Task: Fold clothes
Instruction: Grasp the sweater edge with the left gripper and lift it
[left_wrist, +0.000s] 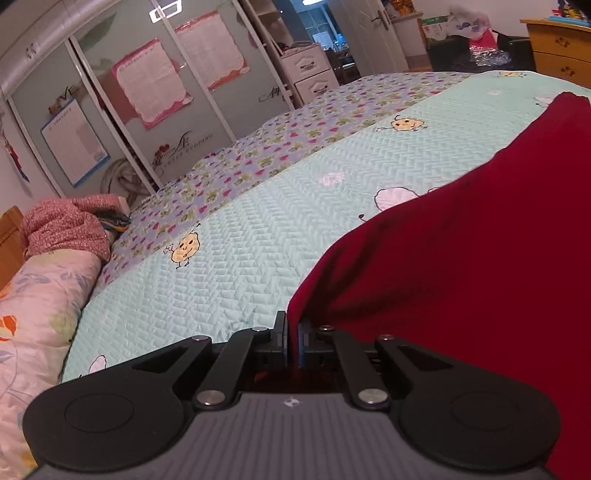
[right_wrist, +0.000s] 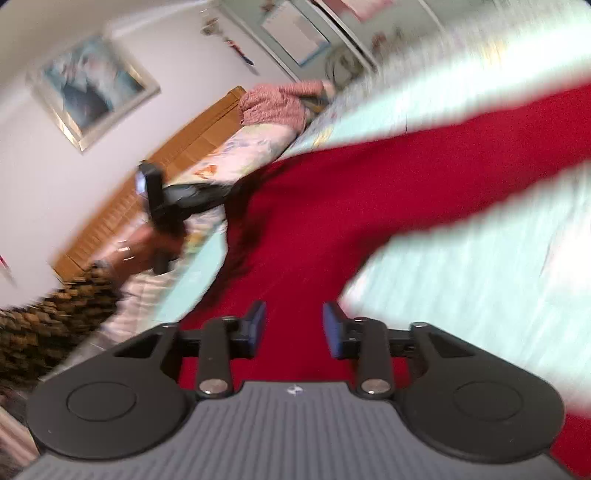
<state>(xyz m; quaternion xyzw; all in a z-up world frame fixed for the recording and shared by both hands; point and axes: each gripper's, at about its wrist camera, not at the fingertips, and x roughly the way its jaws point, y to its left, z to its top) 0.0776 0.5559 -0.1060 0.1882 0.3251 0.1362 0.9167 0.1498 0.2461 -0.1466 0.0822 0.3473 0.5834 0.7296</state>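
On a bed spread with a mint quilted bedspread (left_wrist: 258, 236), the left gripper (left_wrist: 293, 339) is clenched on the edge of a dark red garment (left_wrist: 461, 258), lifting the cloth into a sloping fold. The right gripper (right_wrist: 294, 325) stands released, jaws apart above the red fabric, which trails across the cover toward the wooden headboard (right_wrist: 177, 155) and floral pillow (left_wrist: 40, 306)

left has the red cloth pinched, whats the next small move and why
Probably close the right gripper on the red cloth under it. Its pads stand apart with nothing clamped, while the left gripper already pinches an edge above the bed cover.
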